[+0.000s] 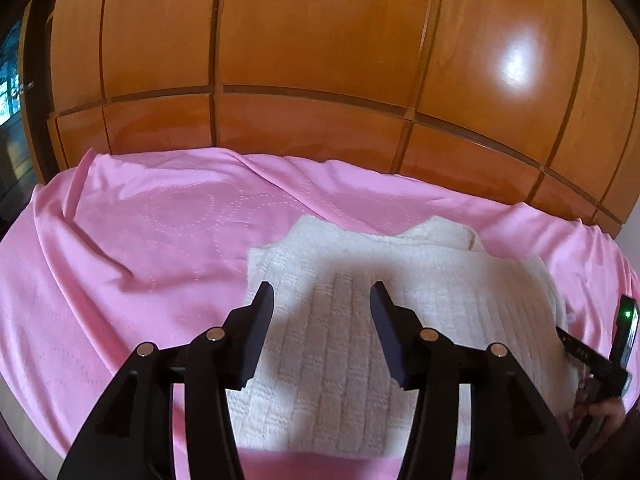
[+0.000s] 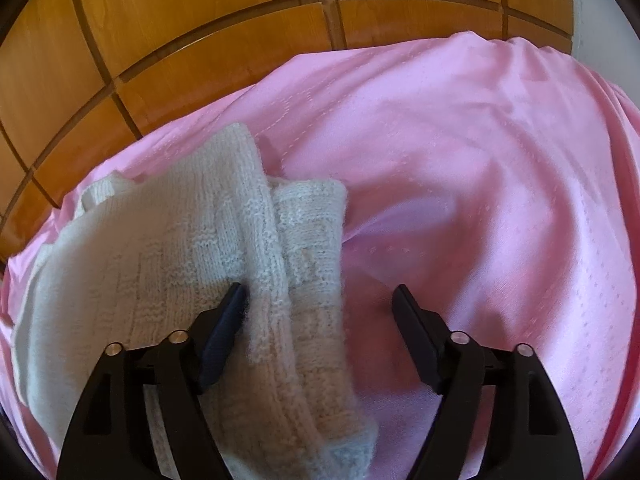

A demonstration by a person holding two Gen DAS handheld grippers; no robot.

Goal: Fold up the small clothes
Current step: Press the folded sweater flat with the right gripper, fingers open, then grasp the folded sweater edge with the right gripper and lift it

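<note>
Left tongs are hovering above the white knit sweater, jaws standing moderately apart with nothing between them; their shadow is falling on the knit just ahead of the fingertips. The sweater is lying flat on the pink sheet, below and ahead of these tongs, its neckline at the far end. Bare sheet is stretching away to the left of the tongs. Wooden panels are standing beyond the sheet's far edge.

Right tongs are gaping wide. The left finger is lying against the sweater, where a folded-over sleeve or edge is running forward between the fingers. The right finger is sitting over the sheet, apart from the knit. The pads are not pressing on the cloth from both sides. The sweater's body is spreading to the left of these tongs.

At the right edge of the left wrist view, part of the right tool is showing a green light, just beside the sweater.
</note>
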